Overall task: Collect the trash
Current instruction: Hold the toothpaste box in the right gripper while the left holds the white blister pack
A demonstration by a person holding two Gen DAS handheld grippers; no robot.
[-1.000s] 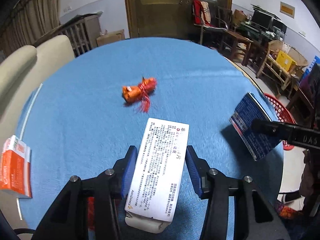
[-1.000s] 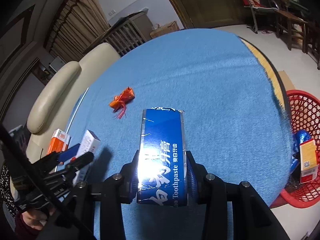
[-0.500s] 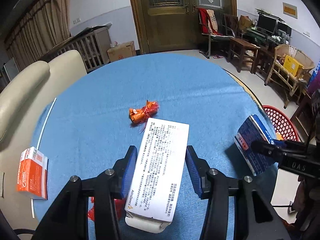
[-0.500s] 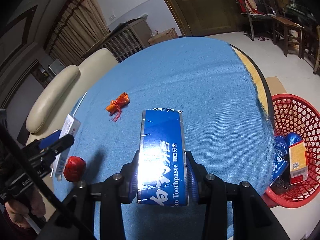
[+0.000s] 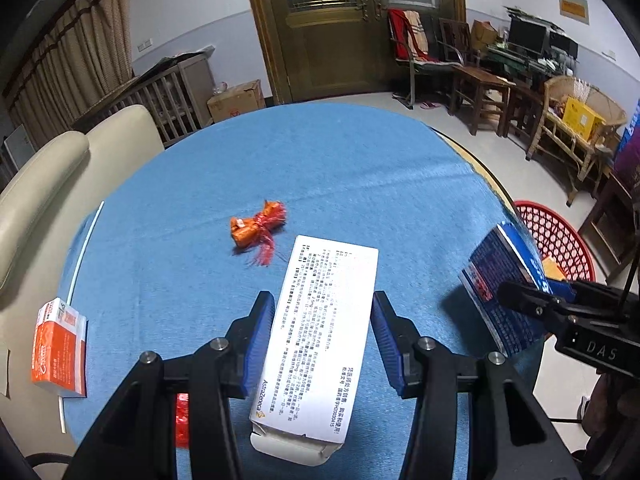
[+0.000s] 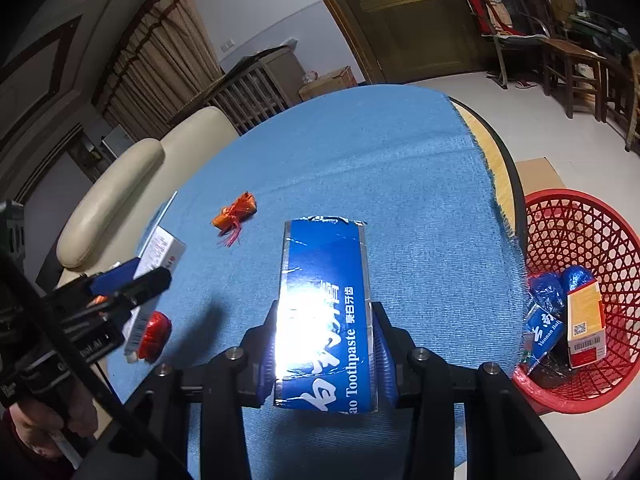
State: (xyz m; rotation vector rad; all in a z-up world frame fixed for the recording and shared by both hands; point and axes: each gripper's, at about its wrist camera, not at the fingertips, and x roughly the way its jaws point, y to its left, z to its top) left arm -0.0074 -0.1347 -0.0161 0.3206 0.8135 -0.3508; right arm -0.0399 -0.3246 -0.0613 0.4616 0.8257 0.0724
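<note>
A round tabletop point(image 5: 360, 168) under a blue cloth fills both views, with a cream sofa point(image 5: 60, 168) at its nine o'clock edge and a red basket point(image 6: 580, 264) on the floor at about three o'clock in the right wrist view, already holding a few packets and a small box. The left claw point(image 5: 324, 316) is clamped on a white medicine box point(image 5: 324, 328), which sticks out forward between its blue pads above the cloth; the right claw point(image 6: 326, 332) is clamped on a blue toothpaste box point(image 6: 326, 300) in the same way. In the left wrist view that blue box and the right claw show at three o'clock, near the tabletop edge above the basket. Loose trash lies on the cloth: an orange box point(image 5: 60, 348) at eight o'clock by the sofa-side edge, an orange wrapper point(image 5: 258, 228) tied with red string near the middle at about eleven o'clock from the white box, and a small red ball point(image 6: 156, 334) of foil at eight o'clock in the right wrist view, just beside the left claw. The step in hand looks like carrying both boxes to the basket. The next move calls for swinging the right claw out past the tabletop edge until the blue box hangs over the basket mouth, then letting go, the left claw following with the white box.
</note>
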